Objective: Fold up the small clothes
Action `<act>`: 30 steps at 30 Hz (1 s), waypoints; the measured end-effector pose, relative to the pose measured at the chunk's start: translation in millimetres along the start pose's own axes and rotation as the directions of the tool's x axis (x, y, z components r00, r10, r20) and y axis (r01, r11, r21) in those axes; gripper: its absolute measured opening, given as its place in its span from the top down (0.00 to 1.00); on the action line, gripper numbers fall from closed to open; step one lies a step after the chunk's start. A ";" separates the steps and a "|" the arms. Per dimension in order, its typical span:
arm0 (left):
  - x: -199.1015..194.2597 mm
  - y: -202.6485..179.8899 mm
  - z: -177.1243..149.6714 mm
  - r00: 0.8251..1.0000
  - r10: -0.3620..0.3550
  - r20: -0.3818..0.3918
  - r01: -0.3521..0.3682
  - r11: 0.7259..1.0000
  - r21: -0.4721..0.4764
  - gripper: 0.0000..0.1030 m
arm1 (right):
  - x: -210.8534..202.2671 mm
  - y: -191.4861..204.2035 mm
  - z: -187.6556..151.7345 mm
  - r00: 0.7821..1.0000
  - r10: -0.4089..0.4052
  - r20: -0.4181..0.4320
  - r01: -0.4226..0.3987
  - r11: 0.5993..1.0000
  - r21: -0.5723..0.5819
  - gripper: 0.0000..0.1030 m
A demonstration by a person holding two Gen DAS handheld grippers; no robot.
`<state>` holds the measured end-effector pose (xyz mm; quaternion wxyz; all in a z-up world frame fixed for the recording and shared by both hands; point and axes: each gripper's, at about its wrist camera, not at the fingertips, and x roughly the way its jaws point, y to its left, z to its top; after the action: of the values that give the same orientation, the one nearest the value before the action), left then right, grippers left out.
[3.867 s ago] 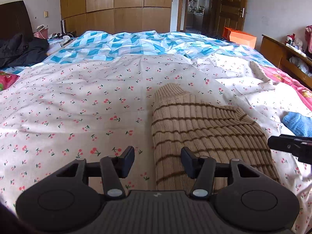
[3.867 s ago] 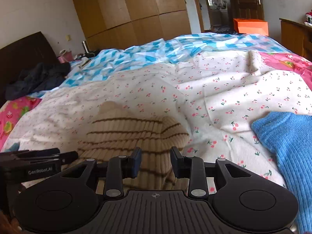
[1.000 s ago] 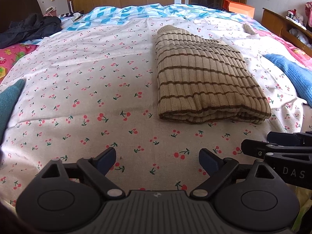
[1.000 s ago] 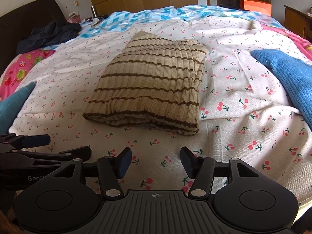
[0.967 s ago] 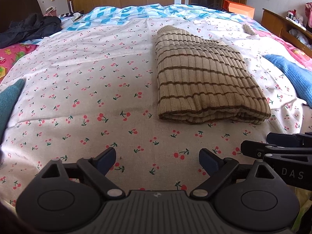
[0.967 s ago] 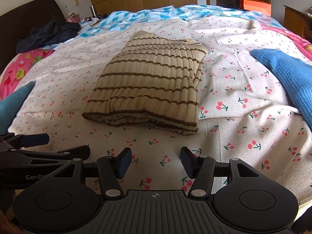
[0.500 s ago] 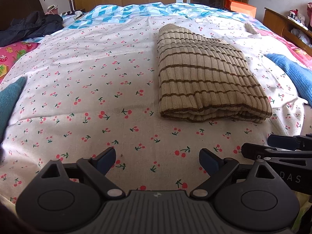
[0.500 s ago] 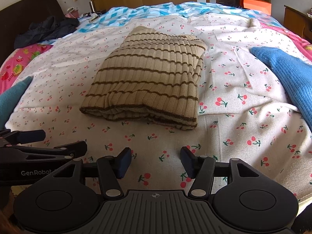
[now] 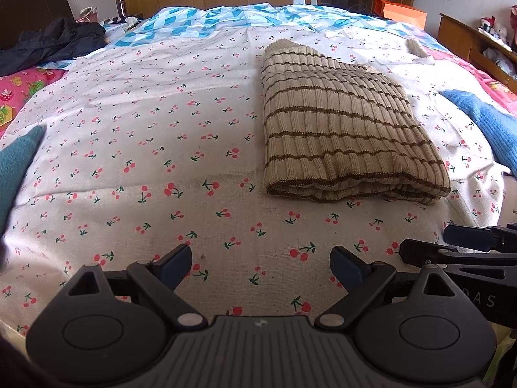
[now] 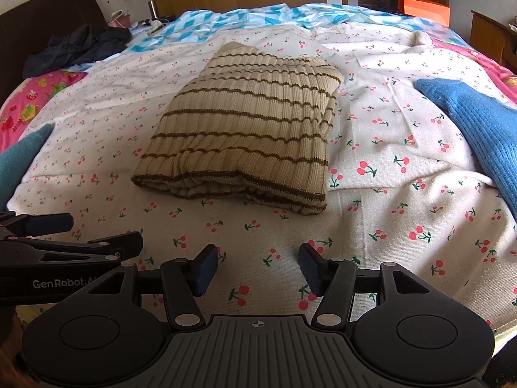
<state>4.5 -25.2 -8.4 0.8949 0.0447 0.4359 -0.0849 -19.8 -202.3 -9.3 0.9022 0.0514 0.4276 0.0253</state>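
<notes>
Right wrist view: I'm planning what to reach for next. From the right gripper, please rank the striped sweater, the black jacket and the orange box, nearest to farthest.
From the right gripper:
1. Striped sweater, folded, just ahead, slightly left.
2. Black jacket, far left, near the headboard.
3. Orange box, far right, past the bed by the door.

One folded striped sweater (image 9: 339,129), one blue sweater (image 10: 478,129), one teal garment (image 9: 16,161), two grippers.
</notes>
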 end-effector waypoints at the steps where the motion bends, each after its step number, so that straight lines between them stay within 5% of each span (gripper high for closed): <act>1: 0.0 0.1 0.0 1.000 0.001 0.000 -0.001 1.000 -0.001 0.06 | 0.0 0.1 0.0 1.000 -0.001 0.000 0.001 1.000 -0.001 0.46; 30: 0.2 0.1 -0.7 1.000 0.006 0.002 -0.006 1.000 -0.002 0.06 | 0.1 1.8 -0.7 1.000 -0.004 0.000 0.004 1.000 -0.005 0.46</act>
<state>4.1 -25.0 -9.0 0.8956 0.0451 0.4349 -0.0817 -20.2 -200.5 -9.7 0.9023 0.0485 0.4277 0.0244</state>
